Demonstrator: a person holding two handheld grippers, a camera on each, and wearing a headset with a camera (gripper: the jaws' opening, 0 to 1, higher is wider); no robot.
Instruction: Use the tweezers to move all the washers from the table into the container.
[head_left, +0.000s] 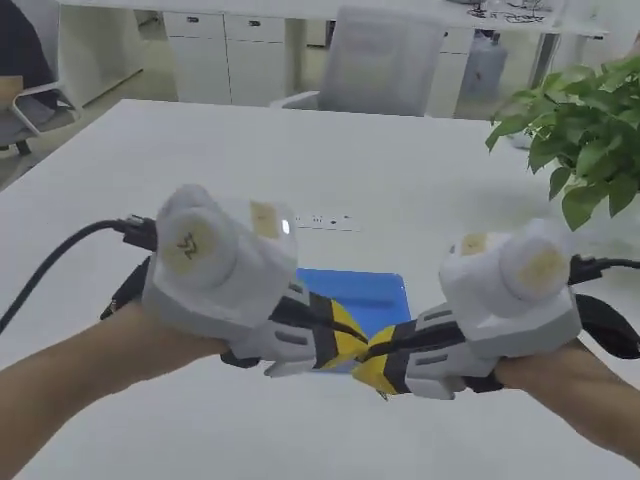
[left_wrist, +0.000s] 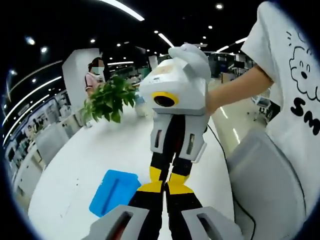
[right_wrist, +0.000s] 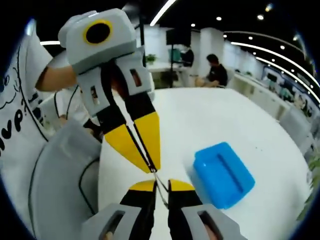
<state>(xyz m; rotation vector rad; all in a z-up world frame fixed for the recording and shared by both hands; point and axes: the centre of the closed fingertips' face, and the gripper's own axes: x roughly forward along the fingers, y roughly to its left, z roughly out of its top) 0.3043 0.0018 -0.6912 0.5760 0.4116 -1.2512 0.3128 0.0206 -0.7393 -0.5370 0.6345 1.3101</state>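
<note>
My two grippers meet tip to tip low over the white table (head_left: 250, 170). The left gripper (head_left: 358, 340) comes in from the left and the right gripper (head_left: 378, 358) from the right. In the right gripper view, thin metal tweezers (right_wrist: 159, 179) run from the left gripper (right_wrist: 153, 167), whose yellow jaws are pinched shut on them, down between the right gripper's (right_wrist: 162, 187) own narrow-set jaws. The left gripper view shows its own jaws (left_wrist: 165, 189) touching the right gripper (left_wrist: 166, 175) head-on. A blue rectangular container (head_left: 360, 295) (left_wrist: 114, 190) (right_wrist: 225, 175) lies on the table just beyond the tips.
A leafy green plant (head_left: 585, 140) (left_wrist: 107, 102) stands at the table's right edge. A socket panel (head_left: 325, 222) is set into the tabletop behind the container. Black cables (head_left: 60, 250) trail from the grippers. A grey chair (head_left: 380, 60) stands across the table, and a person (right_wrist: 216, 72) sits farther off.
</note>
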